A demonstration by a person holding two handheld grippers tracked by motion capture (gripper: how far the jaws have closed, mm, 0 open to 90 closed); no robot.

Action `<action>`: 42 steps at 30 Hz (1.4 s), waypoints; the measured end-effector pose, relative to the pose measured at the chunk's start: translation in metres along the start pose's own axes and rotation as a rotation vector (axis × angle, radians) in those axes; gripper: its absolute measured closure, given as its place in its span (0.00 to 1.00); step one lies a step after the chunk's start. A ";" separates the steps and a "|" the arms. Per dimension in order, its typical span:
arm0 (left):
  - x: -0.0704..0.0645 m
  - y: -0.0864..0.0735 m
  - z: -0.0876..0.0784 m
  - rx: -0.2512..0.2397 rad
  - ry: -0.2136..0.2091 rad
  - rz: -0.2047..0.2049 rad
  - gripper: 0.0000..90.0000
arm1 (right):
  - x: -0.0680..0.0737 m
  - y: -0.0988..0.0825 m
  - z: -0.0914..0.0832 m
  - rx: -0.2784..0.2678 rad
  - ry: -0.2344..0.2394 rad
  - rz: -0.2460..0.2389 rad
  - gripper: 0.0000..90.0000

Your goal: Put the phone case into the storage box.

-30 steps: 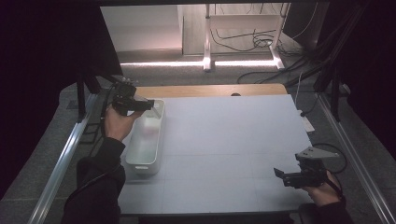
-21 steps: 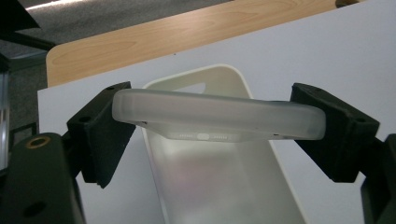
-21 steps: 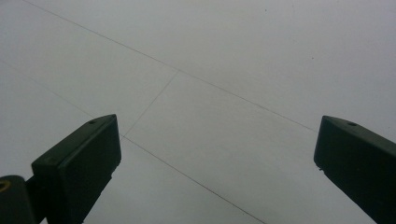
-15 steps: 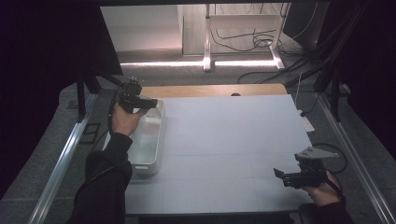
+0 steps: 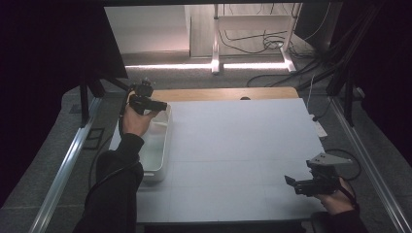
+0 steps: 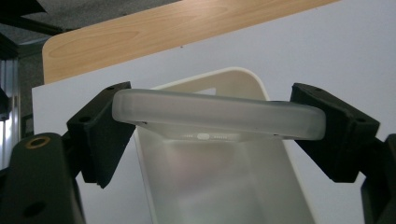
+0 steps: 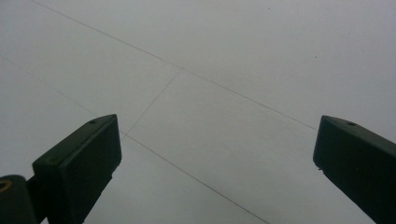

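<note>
Covering wooden table [image 5: 223, 93], white sheet [image 5: 243, 145], left gripper [image 6: 210, 116] clamping translucent bar [image 6: 219, 114], right gripper [image 7: 215, 154] jaws wide, dark room.

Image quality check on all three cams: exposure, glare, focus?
High view: dark surround, a bright light strip on the floor beyond the white table sheet, slightly soft. Left gripper view: evenly lit; the frosted translucent plastic bar between the left gripper jaws is soft-edged, the long white plastic tray below hazy. Right gripper view: flat grey light, no glare, right gripper jaws dark.
</note>
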State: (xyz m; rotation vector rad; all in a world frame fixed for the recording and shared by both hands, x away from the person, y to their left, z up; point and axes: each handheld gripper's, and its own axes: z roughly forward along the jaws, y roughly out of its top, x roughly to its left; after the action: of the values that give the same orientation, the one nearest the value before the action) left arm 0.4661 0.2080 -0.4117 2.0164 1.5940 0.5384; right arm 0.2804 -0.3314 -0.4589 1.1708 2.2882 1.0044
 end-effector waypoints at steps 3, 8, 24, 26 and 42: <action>0.001 0.001 0.004 0.010 0.005 -0.002 0.19 | 0.000 0.000 0.000 0.001 0.001 0.002 0.01; 0.002 0.003 0.010 0.021 0.007 -0.015 0.19 | 0.000 0.000 0.000 0.003 0.003 0.000 0.01; 0.000 0.007 0.027 0.030 0.024 -0.008 0.19 | 0.000 0.000 0.000 0.003 0.007 -0.001 0.01; 0.000 0.008 0.028 0.028 0.024 -0.009 0.19 | 0.000 0.000 0.000 0.003 0.007 -0.001 0.01; 0.004 0.007 0.036 -0.045 0.016 -0.001 0.17 | 0.000 0.000 0.000 0.000 0.010 0.000 0.01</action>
State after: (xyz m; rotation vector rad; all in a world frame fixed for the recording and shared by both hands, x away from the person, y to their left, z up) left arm 0.4941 0.2052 -0.4357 1.9830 1.5785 0.5867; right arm 0.2802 -0.3320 -0.4590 1.1685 2.2962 1.0123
